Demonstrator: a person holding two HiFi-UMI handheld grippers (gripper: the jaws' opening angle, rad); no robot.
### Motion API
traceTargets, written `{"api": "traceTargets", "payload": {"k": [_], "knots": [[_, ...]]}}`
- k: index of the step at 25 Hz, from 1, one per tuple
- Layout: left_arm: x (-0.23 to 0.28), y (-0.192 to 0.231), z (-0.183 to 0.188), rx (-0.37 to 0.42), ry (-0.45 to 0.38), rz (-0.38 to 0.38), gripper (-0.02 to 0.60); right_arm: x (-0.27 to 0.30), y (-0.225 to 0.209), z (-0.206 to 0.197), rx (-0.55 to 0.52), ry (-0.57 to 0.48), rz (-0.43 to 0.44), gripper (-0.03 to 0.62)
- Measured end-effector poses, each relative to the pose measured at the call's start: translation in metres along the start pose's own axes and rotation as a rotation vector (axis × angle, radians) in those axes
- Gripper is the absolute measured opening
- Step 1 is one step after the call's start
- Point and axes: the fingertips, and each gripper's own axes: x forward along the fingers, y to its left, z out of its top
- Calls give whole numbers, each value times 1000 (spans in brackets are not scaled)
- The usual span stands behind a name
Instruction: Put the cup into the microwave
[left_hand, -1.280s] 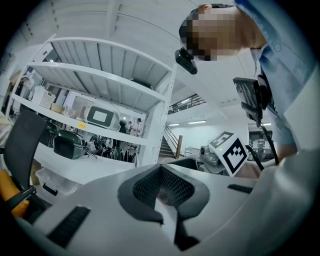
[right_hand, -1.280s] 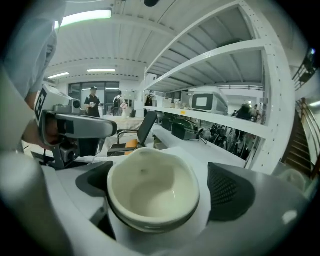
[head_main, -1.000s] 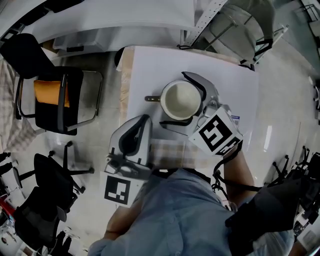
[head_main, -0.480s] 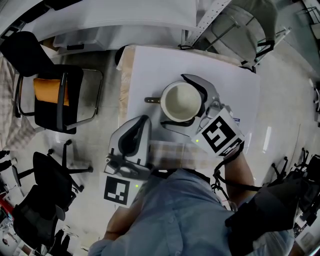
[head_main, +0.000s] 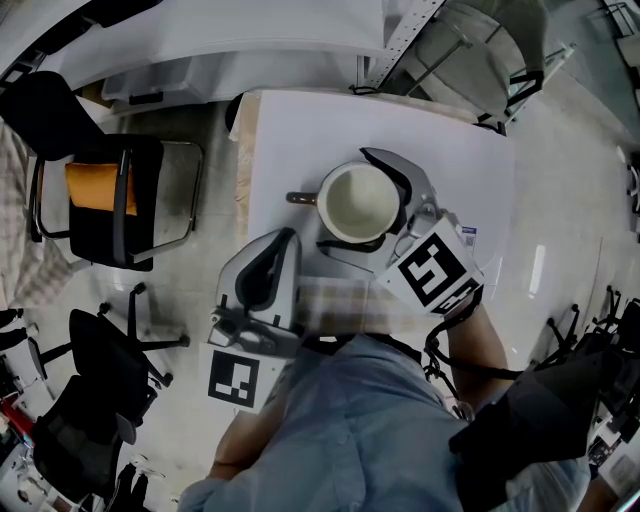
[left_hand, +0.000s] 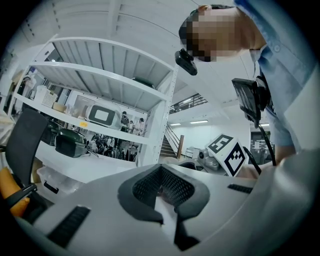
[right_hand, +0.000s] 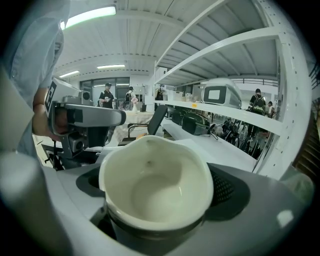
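Your right gripper (head_main: 348, 200) has its jaws clamped on the cup (right_hand: 156, 182), one to each side of the body. The cup is upright, its mouth open to you and empty, its handle (head_main: 300, 198) at 9 o'clock. It sits over the table (head_main: 300, 130); whether it is lifted I cannot tell. Your left gripper (head_main: 283, 245), at 7 o'clock from the cup, is pressed together on nothing.

The grasp looks done, so the carry is in hand. The likely microwave (right_hand: 220, 94) sits on a shelf (right_hand: 235, 117) at 1 o'clock past the cup. Next, free the door with your left gripper and keep the cup level.
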Motion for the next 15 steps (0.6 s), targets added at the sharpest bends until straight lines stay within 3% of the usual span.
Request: {"api": "traceTargets", "payload": {"k": [15], "knots": [[-8,-18,0,13,2,-54,5,-15,-3,-10,97,-16,-106,551]]}}
